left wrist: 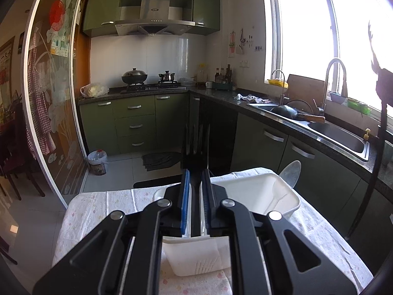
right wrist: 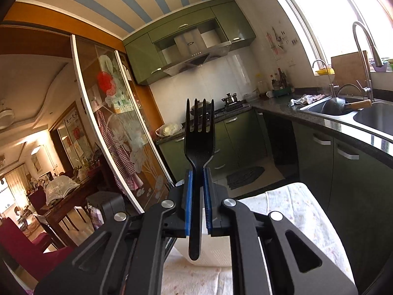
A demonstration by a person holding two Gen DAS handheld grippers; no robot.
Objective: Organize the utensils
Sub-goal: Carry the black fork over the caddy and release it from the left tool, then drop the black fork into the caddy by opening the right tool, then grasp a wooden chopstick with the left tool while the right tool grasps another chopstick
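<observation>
- Left wrist view: the left tool (left wrist: 195,182) is nearly closed on a black utensil (left wrist: 195,196) above the white basket (left wrist: 289,196) on the cloth-covered counter (left wrist: 98,209); grey spoon (left wrist: 291,173) at the basket's far right.
- Right wrist view: the right tool (right wrist: 198,182) clamps a black fork (right wrist: 199,145), tines up, above the counter.

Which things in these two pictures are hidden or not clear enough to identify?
- Left wrist view: the black utensil between the left gripper pads; its head is lost against the dark cabinet.
- Left wrist view: the white bin; its contents are partly hidden by its wall.
- Right wrist view: the black fork handle end hides the white container below.
</observation>
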